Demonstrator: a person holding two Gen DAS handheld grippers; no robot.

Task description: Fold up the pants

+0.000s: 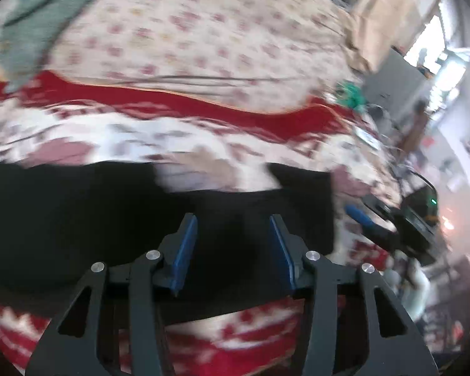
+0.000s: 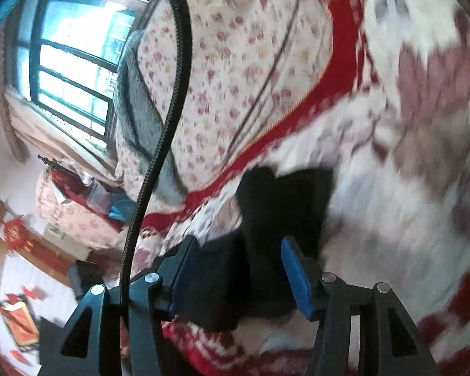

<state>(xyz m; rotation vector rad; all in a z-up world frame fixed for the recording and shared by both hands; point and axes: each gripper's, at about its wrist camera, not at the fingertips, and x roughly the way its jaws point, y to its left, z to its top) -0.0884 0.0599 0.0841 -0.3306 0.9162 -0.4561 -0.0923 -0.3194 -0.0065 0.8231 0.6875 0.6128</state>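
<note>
With both my left fingers (image 1: 233,249) and right fingers (image 2: 239,277) spread open over the black fabric pants (image 1: 78,225) low in frame on the red-and-white patterned bedspread (image 1: 116,134), I might pinch bedspread too.

- Black pants (image 1: 78,219): 1
- Red-and-white blanket (image 1: 109,131): 1
- Floral quilt (image 1: 203,31): 1
- Grey-green cloth (image 1: 37,22): 1
- Grippers: 2, left gripper (image 1: 233,219), right gripper (image 2: 239,246)
- Window (image 2: 75,62): 1
</note>
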